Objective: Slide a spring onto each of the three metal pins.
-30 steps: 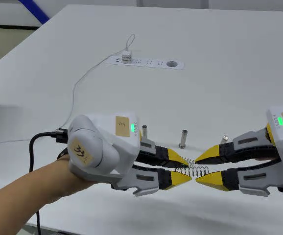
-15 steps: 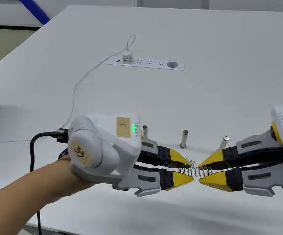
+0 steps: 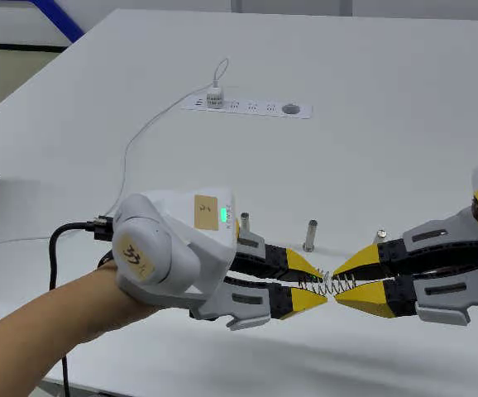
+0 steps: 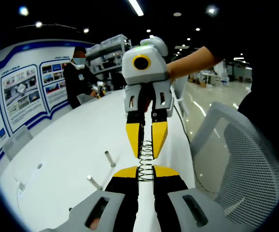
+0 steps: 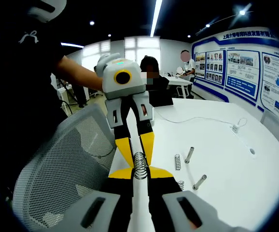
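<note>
The left gripper (image 3: 313,285) and right gripper (image 3: 345,284) each have jaws nearly closed, pinching opposite ends of one spring (image 3: 328,286) just in front of the metal pins (image 3: 310,234); risk: opposed pull may overstretch the coil; a slipping end may fling it off the table (image 3: 346,165).

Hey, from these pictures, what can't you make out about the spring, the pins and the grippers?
Spring, head view: too small to tell one coil from two tangled, between the left gripper and right gripper.
Rightmost pin, head view: lower part hidden behind the right gripper's jaw.
Right gripper's body, head view: cut off by the right edge.
</note>
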Demonstrator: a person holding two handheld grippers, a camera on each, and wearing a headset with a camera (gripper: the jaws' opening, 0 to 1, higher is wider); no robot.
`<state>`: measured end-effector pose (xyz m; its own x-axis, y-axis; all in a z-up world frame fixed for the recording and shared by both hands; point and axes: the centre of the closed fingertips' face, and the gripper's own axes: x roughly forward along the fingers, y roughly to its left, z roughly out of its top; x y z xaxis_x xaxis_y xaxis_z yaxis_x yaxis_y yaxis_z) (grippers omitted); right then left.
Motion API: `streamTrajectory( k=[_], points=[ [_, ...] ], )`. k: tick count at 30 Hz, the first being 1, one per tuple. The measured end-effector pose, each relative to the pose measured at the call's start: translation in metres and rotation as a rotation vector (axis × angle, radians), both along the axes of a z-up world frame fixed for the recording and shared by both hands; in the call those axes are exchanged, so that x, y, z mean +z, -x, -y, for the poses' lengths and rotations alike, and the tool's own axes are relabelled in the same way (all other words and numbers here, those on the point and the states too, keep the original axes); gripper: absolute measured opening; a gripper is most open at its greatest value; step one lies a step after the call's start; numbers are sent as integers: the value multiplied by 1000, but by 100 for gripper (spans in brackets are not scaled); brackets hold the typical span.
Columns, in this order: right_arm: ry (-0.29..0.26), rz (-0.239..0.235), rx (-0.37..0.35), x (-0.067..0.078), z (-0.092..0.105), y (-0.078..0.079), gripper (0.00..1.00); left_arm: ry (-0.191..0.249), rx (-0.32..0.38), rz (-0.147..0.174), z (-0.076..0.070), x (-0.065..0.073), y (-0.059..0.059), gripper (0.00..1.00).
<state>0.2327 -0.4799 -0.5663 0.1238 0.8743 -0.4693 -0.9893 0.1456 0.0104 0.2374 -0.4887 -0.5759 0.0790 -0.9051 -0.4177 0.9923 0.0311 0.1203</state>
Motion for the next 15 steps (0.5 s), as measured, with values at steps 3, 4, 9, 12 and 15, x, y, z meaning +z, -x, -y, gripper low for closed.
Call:
streamTrajectory(
  k=[3, 4, 9, 12, 15],
  points=[
    [-21, -5, -7, 3, -2, 0, 11, -1, 4, 6, 0, 0, -1, 10],
    [-31, -7, -9, 5, -3, 0, 11, -2, 3, 6, 0, 0, -1, 10],
    [-73, -16, -19, 12, -8, -1, 11, 0, 6, 6, 1, -1, -1, 9],
    [-88, -21, -26, 15, -9, -2, 11, 3, 8, 5, 1, 0, -2, 9],
    [-102, -28, -30, 17, -11, -2, 11, 6, 9, 1, 2, 0, -2, 9]
  ],
)
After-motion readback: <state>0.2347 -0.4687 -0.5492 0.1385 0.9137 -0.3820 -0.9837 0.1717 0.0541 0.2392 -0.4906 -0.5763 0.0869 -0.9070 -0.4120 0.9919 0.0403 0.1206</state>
